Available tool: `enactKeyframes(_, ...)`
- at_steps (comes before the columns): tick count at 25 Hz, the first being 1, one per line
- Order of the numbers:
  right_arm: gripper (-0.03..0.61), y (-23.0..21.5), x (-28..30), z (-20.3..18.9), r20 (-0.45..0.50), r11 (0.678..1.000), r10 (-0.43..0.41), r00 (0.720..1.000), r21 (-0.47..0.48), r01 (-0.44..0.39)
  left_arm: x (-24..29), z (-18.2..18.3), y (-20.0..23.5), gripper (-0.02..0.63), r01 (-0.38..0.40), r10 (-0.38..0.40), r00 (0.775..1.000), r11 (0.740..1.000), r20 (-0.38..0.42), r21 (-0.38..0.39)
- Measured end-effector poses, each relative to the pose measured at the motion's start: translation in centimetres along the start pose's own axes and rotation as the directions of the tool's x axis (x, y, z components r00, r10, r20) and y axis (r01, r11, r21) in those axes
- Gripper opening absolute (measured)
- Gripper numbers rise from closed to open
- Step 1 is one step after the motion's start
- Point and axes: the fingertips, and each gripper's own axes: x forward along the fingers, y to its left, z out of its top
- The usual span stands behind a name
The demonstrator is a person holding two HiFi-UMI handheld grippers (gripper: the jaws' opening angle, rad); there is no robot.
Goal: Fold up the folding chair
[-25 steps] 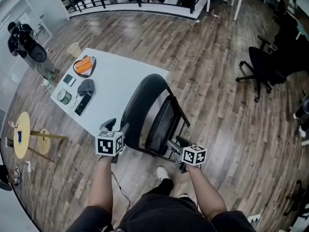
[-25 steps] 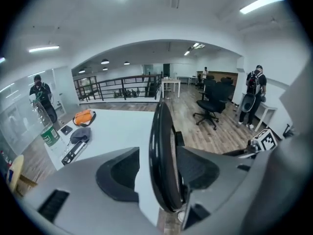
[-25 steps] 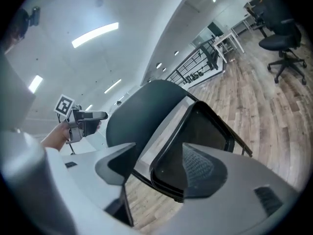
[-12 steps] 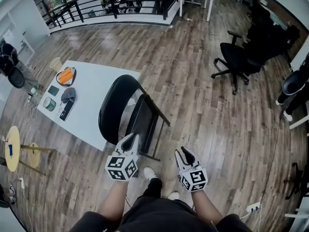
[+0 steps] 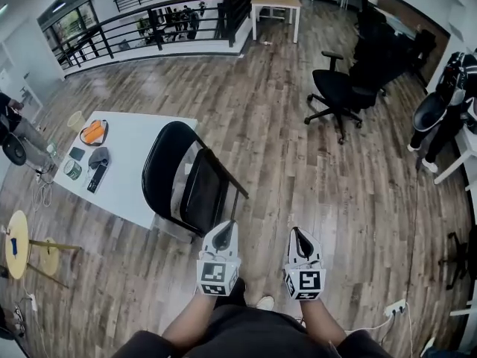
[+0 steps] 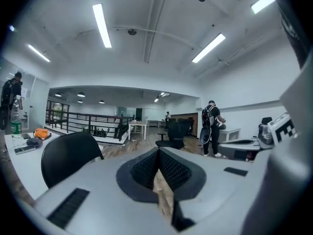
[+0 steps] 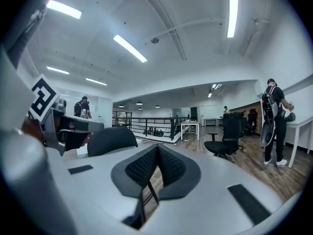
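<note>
The black folding chair [image 5: 186, 185] stands beside the white table [image 5: 141, 162] with its seat swung up close to the backrest. Both grippers hang apart from it, near my body, pointing forward. My left gripper [image 5: 223, 233] is shut with nothing between its pads. My right gripper [image 5: 299, 236] is also shut and empty. In the left gripper view the chair's backrest [image 6: 68, 155] shows to the left of the closed left gripper [image 6: 158, 155]. The right gripper view has the backrest [image 7: 111, 140] left of the closed right gripper [image 7: 157, 153].
The table carries an orange item in a bowl [image 5: 93, 132] and small gadgets [image 5: 95, 171]. A black office chair [image 5: 337, 92] stands ahead on the right and a person [image 5: 446, 99] at the far right. A railing [image 5: 149, 17] runs along the back. A yellow stool [image 5: 15, 245] is at left.
Both grippers let go of the chair, drew back toward my body and closed. The chair stays by the table, folded, now further off to the left.
</note>
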Motion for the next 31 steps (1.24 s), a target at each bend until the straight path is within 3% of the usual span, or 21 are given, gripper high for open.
enactKeyframes(5, 0.014, -0.4, -5.4, 0.3, 0.016, 0.999, -0.028, 0.999, -0.023, 0.029, -2.5, -0.2, -5.0, 0.005, 0.082, -0.081, 0.997, 0.996, 0.012, -0.036)
enactKeyframes(13, 0.014, -1.6, -10.5, 2.2, 0.064, 0.992, -0.125, 0.990, -0.017, 0.126, -6.1, 0.6, -7.6, 0.005, 0.127, -0.127, 0.992, 0.992, 0.021, -0.015)
enactKeyframes(31, 0.014, -0.6, -12.4, 3.3, 0.092, 0.988, -0.145, 0.985, -0.036, 0.149, -8.4, 1.8, -7.4, 0.005, 0.093, -0.093, 0.995, 0.996, 0.042, 0.001)
